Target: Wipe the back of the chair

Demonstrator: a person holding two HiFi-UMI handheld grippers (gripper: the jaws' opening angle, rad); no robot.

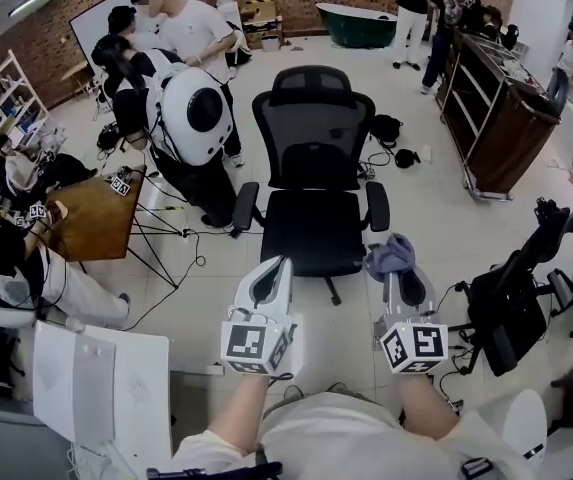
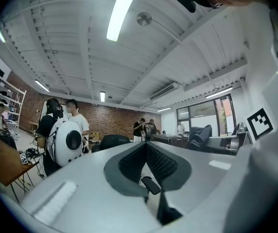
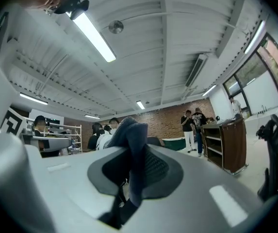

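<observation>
The right hand-held gripper point(image 1: 398, 276) is clamped on a blue-grey cloth point(image 1: 390, 253), near the right armrest of the black chair point(image 1: 313, 223). The left hand-held gripper point(image 1: 277, 266) has its jaws together, empty. The chair's mesh back point(image 1: 313, 133) stands farther off, facing both.

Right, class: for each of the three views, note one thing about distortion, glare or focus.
Head view: fisheye bends the room's edges, yet the black chair is sharp. Left gripper view: the ceiling strip light glares white; dark vignetted corners. Right gripper view: the blue cloth near the lens is soft.
</observation>
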